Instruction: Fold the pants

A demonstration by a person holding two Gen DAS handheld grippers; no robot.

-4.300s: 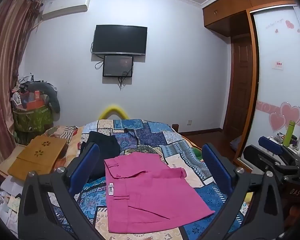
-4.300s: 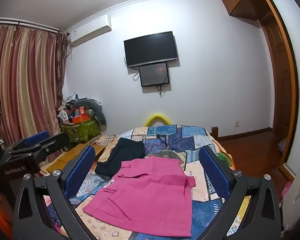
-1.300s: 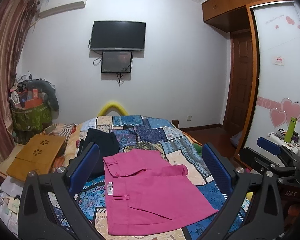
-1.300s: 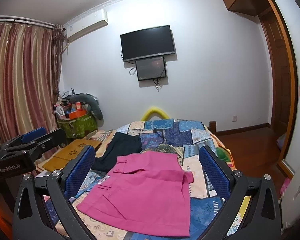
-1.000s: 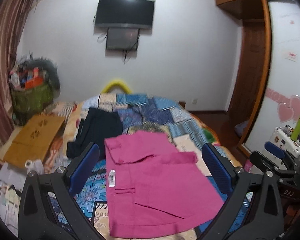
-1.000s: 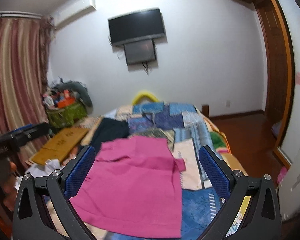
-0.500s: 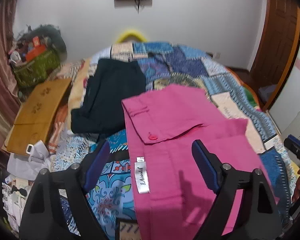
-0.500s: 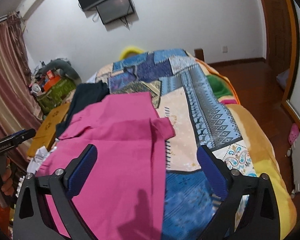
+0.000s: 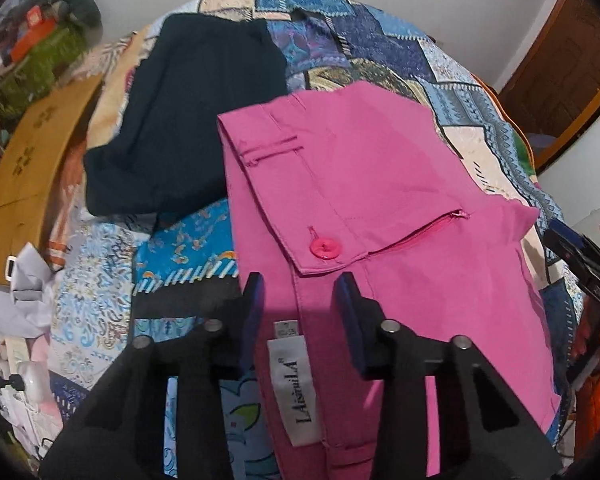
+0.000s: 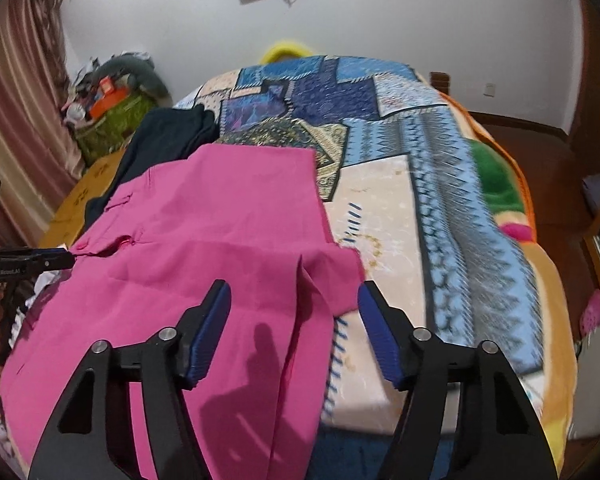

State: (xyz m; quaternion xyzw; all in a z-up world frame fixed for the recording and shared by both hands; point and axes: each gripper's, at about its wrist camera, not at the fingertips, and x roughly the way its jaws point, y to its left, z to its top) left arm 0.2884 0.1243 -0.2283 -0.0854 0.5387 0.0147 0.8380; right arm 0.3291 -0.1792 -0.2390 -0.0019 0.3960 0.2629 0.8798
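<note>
Pink pants (image 9: 380,184) lie spread on the patchwork bedspread (image 9: 380,52), waistband to the left with a pink button (image 9: 325,249) and a white label (image 9: 296,384). My left gripper (image 9: 299,292) is open, jaws partly closed in, straddling the waistband edge just below the button. In the right wrist view the pants (image 10: 204,240) fill the left half; my right gripper (image 10: 294,312) is open over their right edge, near a folded corner (image 10: 340,272). The left gripper also shows at the left edge of the right wrist view (image 10: 40,262).
A dark folded garment (image 9: 188,120) lies beyond the pants at the bed's left. A brown board (image 9: 28,168) and a cluttered green basket (image 9: 32,64) stand left of the bed. The bed's right edge (image 10: 540,280) drops to a wooden floor.
Both grippers have dropped from a raised view of the room down onto the pants. Both pairs of jaws have narrowed from wide open.
</note>
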